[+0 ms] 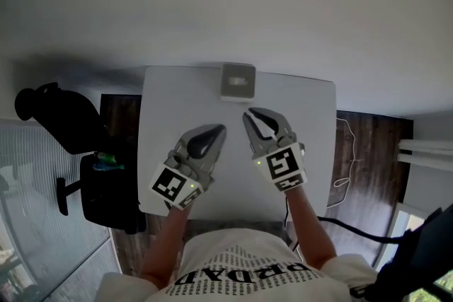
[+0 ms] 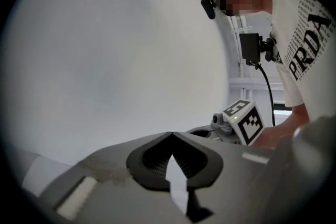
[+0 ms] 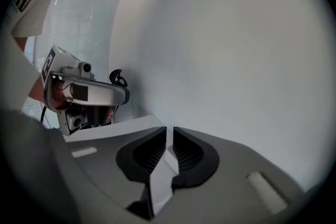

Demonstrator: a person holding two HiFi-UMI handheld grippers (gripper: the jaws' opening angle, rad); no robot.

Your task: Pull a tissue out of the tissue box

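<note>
At table (image 1: 161, 152) far edge | tissue box (image 1: 237, 81) slot crosswise | left gripper (image 1: 221, 129) clenched | right gripper (image 1: 249, 113) barely ajar

head view: high over the tabletop (image 1: 170, 95), facing steeply down; takes in the whole top, the left gripper (image 1: 221, 129) and the right gripper (image 1: 265, 115). left gripper view: low, tight behind its own fingers (image 2: 147, 157), facing the wall (image 2: 105, 60); right gripper at its right. right gripper view: likewise, left gripper at its left. all three share the wall.
</note>
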